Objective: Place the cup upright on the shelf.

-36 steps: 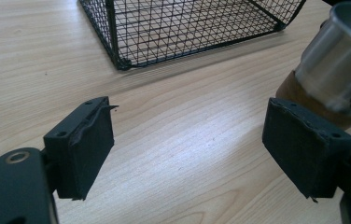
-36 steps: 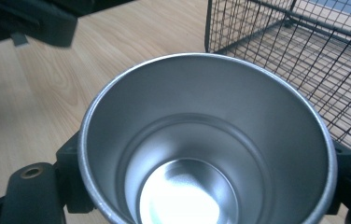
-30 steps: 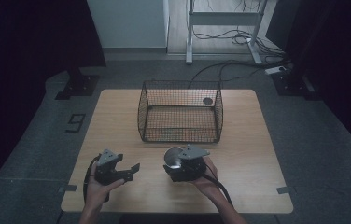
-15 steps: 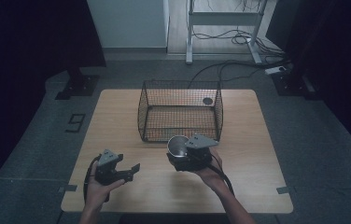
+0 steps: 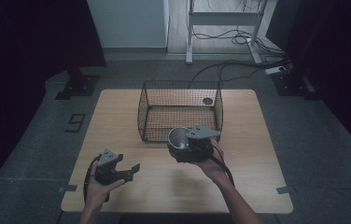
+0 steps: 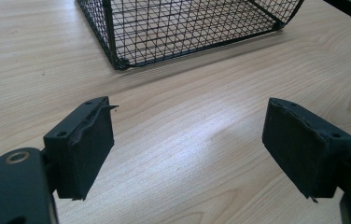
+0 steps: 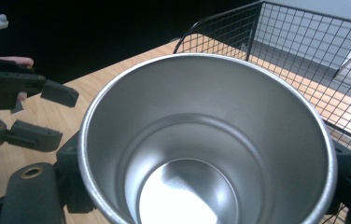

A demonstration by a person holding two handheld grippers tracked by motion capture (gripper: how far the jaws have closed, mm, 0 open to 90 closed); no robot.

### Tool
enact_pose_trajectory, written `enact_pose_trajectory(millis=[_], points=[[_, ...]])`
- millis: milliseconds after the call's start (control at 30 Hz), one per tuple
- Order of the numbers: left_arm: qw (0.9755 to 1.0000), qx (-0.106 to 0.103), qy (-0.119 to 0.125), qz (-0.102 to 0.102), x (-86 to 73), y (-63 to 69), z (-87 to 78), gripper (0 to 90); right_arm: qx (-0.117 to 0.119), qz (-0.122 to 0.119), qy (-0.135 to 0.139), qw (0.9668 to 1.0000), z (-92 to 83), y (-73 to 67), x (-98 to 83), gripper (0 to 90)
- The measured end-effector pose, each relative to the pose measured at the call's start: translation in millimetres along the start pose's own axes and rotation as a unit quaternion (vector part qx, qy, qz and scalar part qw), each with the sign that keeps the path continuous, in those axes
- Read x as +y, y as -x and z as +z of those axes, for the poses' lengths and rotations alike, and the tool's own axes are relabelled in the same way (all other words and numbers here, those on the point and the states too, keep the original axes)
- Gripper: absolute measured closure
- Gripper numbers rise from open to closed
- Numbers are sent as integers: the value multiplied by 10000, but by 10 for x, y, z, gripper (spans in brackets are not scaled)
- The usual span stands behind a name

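The right hand-held gripper [image 5: 183,150] pinches a steel cup [image 5: 179,137] between its jaws, holding it above the surface [image 5: 257,168] just near of the wire basket [image 5: 181,95], mouth tilted toward the camera that rides on it. The left hand-held gripper [image 5: 129,171] sits spread and empty at the near left. The step in hand looks like carrying the cup to the basket; next it must clear the near rim, then lower inside.
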State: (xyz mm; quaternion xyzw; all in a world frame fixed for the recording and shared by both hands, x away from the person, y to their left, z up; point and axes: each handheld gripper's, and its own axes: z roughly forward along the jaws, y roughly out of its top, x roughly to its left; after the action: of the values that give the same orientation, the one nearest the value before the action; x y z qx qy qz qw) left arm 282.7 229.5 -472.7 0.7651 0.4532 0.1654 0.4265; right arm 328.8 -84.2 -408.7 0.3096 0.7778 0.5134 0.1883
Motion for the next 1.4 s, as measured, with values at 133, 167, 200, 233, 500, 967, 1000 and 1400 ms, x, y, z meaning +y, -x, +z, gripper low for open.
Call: enact_pose_trajectory(millis=[133, 167, 200, 233, 500, 967, 1000, 1400], points=[[10000, 4, -3, -3, -1, -5, -2, 168, -20, -34, -39, 10000, 31, 13, 37, 184], [10000, 7, -1, -4, -1, -5, -1, 168, -19, -23, -39, 10000, 41, 18, 43, 184], [10000, 8, -2, -4, -1, -5, 0, 168, -18, -19, -47, 10000, 49, 25, 49, 184], [10000, 5, -4, 2, -1, -5, 1, 168, -27, -15, -52, 10000, 58, 31, 55, 184], [10000, 11, 10, -8, 1, -8, -9, 168, -54, 22, -32, 10000, 91, 74, 138, 184], [10000, 16, 44, -25, 7, -15, -34, 168, -108, 111, 8, 9999, 101, 193, 334, 184], [10000, 16, 43, -24, 8, -17, -37, 168, -106, 108, 2, 9999, 107, 206, 346, 184], [10000, 19, 80, -44, 13, -29, -56, 168, -200, 142, -95, 9997, 217, 359, 483, 184]])
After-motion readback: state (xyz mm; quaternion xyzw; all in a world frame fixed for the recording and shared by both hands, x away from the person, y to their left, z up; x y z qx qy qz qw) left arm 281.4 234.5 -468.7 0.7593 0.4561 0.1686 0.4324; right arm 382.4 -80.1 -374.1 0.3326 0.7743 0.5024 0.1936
